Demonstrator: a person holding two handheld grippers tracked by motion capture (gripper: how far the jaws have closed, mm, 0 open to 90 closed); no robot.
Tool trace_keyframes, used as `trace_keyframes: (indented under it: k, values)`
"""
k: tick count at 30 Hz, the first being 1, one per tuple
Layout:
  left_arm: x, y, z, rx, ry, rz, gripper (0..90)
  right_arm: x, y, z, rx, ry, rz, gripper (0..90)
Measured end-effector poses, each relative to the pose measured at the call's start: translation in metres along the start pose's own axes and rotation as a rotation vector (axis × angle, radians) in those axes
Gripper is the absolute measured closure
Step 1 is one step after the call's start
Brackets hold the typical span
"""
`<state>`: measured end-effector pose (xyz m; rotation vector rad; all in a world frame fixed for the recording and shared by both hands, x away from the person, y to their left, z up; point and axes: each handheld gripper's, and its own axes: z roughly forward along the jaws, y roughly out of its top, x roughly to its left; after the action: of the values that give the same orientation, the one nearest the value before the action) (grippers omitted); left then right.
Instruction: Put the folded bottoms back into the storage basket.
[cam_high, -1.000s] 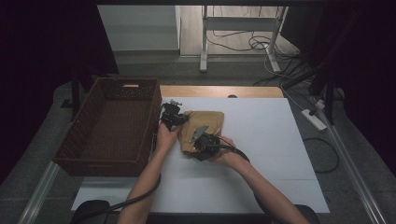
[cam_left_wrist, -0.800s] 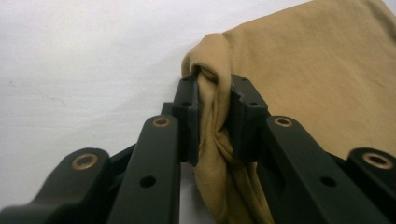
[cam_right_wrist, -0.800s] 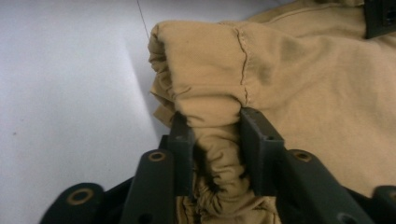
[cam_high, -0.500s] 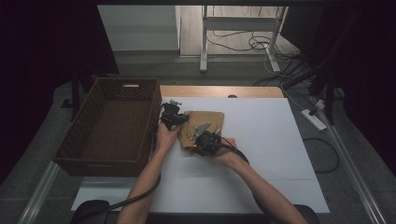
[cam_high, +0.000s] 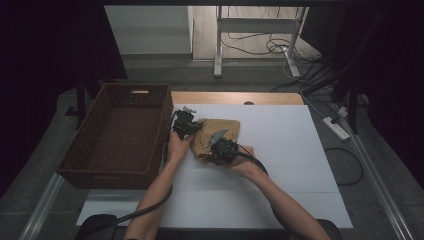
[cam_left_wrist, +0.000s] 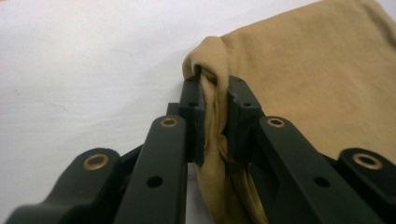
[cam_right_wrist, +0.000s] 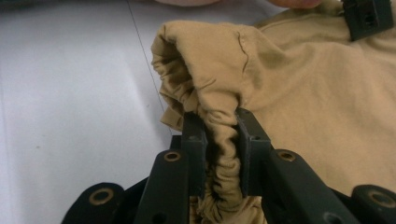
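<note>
Left hand-held gripper (cam_left_wrist: 215, 116): clamped on bunched cloth (cam_left_wrist: 317, 74) edge | right hand-held gripper (cam_right_wrist: 219, 140): clamped on gathered hem | cloth lain on white surface (cam_high: 300, 150) beside basket (cam_high: 120, 135)

From above, dim light is leaving the surroundings nearly black; only my white table (cam_high: 300, 150) is reading bright. In both gripper views, my near jaws are blurring while the tan cloth (cam_left_wrist: 322, 70) is staying evenly lit.

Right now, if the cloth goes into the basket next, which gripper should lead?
Left, probably. The left gripper is shut on the cloth right beside the basket, while the right gripper pinches the edge farther from it.
</note>
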<state>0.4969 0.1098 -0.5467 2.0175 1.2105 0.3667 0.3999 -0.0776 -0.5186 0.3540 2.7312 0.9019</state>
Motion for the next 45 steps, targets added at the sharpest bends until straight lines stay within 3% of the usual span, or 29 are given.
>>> trace_keyframes:
  k: [17, 28, 37, 45]
  values:
    - [-0.012, 0.033, -0.028, -0.053, -0.013, 0.048, 79.9, -0.009, 0.010, -0.038, -0.106, 0.024, 0.043, 77.0]
    - [-0.019, 0.058, -0.051, -0.074, 0.000, 0.071, 80.0, -0.014, 0.021, -0.064, -0.165, 0.008, 0.044, 77.0]
    - [-0.019, 0.081, -0.077, -0.098, 0.027, 0.094, 80.0, -0.017, 0.040, -0.082, -0.204, -0.010, 0.026, 77.0]
    - [-0.009, 0.086, -0.098, -0.110, 0.055, 0.099, 80.0, -0.015, 0.059, -0.085, -0.231, -0.011, 0.007, 77.0]
